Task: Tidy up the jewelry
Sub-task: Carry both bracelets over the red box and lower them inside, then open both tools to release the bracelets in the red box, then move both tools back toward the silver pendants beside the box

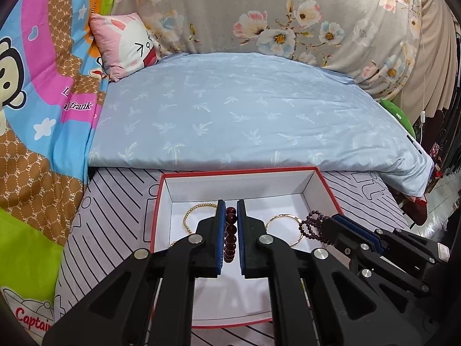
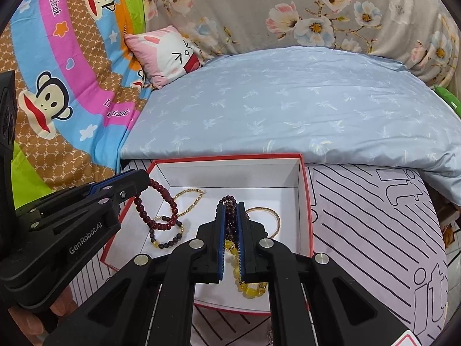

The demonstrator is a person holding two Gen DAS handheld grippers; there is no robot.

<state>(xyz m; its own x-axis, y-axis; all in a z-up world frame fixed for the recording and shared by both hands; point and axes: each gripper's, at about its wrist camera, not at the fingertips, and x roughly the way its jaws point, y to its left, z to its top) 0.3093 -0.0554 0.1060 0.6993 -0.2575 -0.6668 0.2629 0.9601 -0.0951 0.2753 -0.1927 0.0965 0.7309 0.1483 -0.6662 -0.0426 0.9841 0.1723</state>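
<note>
- Inside a shallow white box with a red rim (image 2: 307,201), my 2 claws each clamp a string of beads above its floor.
- My left gripper (image 1: 230,230) pinches a bracelet of large, glossy dark-red round beads (image 1: 230,238) between blue-lined black fingers (image 1: 219,230); in the right view the loop (image 2: 155,213) hangs from the tips over the box's left side.
- My right gripper (image 2: 230,230) is closed on a strand of small faceted purple beads (image 2: 229,219), which dangles in loops (image 1: 312,226) in the left view.
- Translucent yellow beads (image 2: 249,287) lie in a heap on the box floor just under the right claw.
- A thin gold bangle (image 2: 275,219), smooth and rigid, rests on the floor to the right; a fine gold-bead chain (image 2: 187,199) curves near the back wall.
- A bracelet of dark beads with a few yellow ones (image 2: 167,238) lies beneath the red loop.
- The left claw's black housing reads "GenRobot.AI".
- The box sits on a pale lilac sheet (image 2: 374,230) with black outline stripes and the letters "it".
- Beyond lie a light-blue quilt with a palm print (image 1: 245,109), a pink rabbit cushion (image 1: 126,43) and a cartoon monkey blanket (image 2: 57,86) printed "Paul frank".
</note>
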